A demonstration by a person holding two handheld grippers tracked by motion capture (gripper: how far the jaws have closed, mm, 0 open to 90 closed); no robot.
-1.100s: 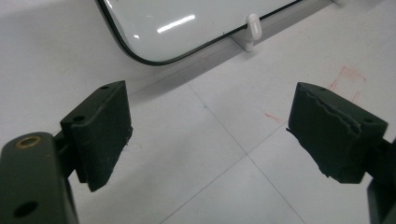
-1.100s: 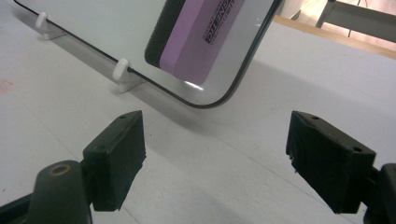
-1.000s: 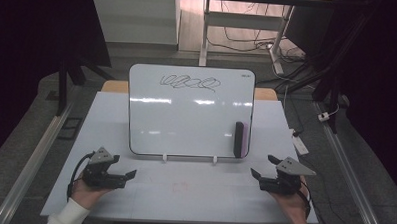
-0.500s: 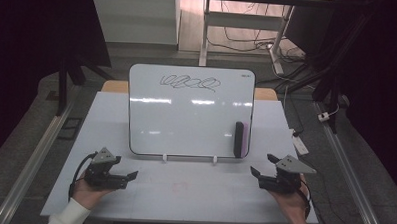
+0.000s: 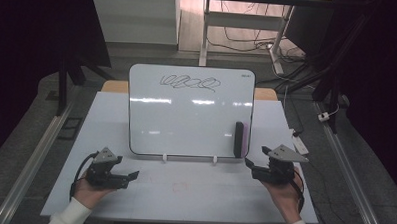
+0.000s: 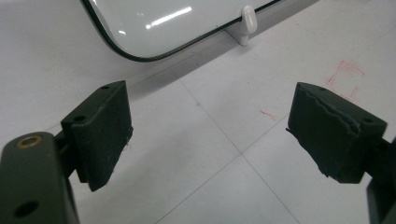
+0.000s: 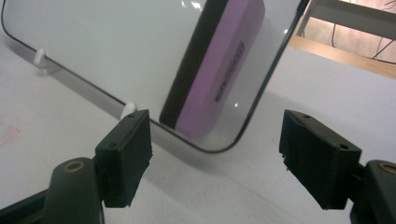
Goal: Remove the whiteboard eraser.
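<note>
Right gripper view shows the right hand-held gripper [image 7: 215,158] with jaws spread and just closing slightly, nothing between them, before the purple eraser [image 7: 212,70] stuck on the whiteboard [image 7: 93,42] — the left hand-held gripper [image 6: 210,135] stands spread over the worktop [image 6: 210,154].

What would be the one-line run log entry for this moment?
right gripper: open, closing slightly, empty, facing purple-and-black block eraser on white whiteboard | left gripper: open, empty, over white table

The eraser's [image 7: 212,70] top end is cut off; its printed label is unreadable.
</note>
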